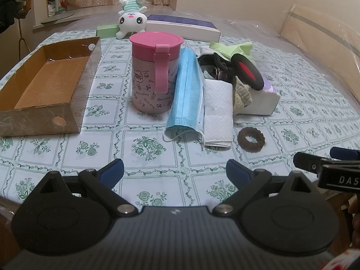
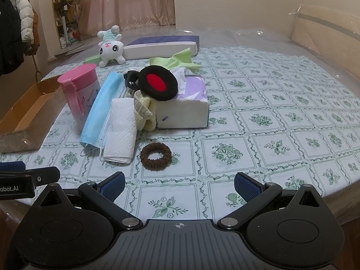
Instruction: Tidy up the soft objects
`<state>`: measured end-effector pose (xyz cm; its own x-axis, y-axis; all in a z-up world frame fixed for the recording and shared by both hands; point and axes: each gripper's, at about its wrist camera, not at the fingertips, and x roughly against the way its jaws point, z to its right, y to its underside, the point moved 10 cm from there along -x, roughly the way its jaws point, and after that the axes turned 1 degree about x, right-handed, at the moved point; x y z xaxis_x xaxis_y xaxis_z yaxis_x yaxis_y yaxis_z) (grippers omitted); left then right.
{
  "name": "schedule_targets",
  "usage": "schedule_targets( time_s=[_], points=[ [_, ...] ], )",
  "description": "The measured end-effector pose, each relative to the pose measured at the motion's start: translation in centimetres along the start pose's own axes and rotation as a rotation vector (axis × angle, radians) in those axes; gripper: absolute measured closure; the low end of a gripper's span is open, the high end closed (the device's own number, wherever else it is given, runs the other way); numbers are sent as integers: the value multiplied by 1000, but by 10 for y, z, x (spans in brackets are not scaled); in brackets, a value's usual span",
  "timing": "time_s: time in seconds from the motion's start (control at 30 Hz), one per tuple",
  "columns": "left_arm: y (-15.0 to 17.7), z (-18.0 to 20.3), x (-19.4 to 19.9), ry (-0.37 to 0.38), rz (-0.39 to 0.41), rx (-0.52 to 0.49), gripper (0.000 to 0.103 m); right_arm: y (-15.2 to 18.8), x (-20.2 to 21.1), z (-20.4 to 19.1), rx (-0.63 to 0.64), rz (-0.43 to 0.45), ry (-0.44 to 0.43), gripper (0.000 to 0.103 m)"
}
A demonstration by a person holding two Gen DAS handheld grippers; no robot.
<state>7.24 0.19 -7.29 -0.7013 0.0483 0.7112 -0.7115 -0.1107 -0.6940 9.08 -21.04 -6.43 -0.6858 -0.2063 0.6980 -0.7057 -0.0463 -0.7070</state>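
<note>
Soft items lie mid-table: a blue face mask point(image 1: 186, 94) point(image 2: 101, 110), a folded white paper towel point(image 1: 218, 112) point(image 2: 120, 130), a brown hair scrunchie point(image 1: 251, 139) point(image 2: 155, 155), a yellow sock point(image 2: 144, 112), a black pad with a red centre point(image 1: 247, 70) point(image 2: 157, 83) and a green cloth point(image 1: 231, 48) point(image 2: 177, 59). An open cardboard box point(image 1: 45, 90) point(image 2: 24, 112) stands at the left. My left gripper point(image 1: 174, 172) and right gripper point(image 2: 178, 185) hover open and empty near the front edge, short of the scrunchie.
A pink lidded cup point(image 1: 155, 72) point(image 2: 79, 90) stands between box and mask. A tissue box point(image 2: 184, 108) point(image 1: 258, 103) props the pile. A white plush toy point(image 1: 131, 19) point(image 2: 111, 47) and a flat purple box point(image 1: 182, 25) point(image 2: 162, 45) sit at the back.
</note>
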Motion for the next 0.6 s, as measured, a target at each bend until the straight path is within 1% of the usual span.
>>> schedule_targets(
  time_s=[0.3,0.6],
  points=[
    [-6,2,-8,26,2,-2,7,-1,-7,0,10,3,-10,1],
    [-8,4,-17,28,-8,-1,7,-3,-15,3,10,-2,-10,1]
  ],
)
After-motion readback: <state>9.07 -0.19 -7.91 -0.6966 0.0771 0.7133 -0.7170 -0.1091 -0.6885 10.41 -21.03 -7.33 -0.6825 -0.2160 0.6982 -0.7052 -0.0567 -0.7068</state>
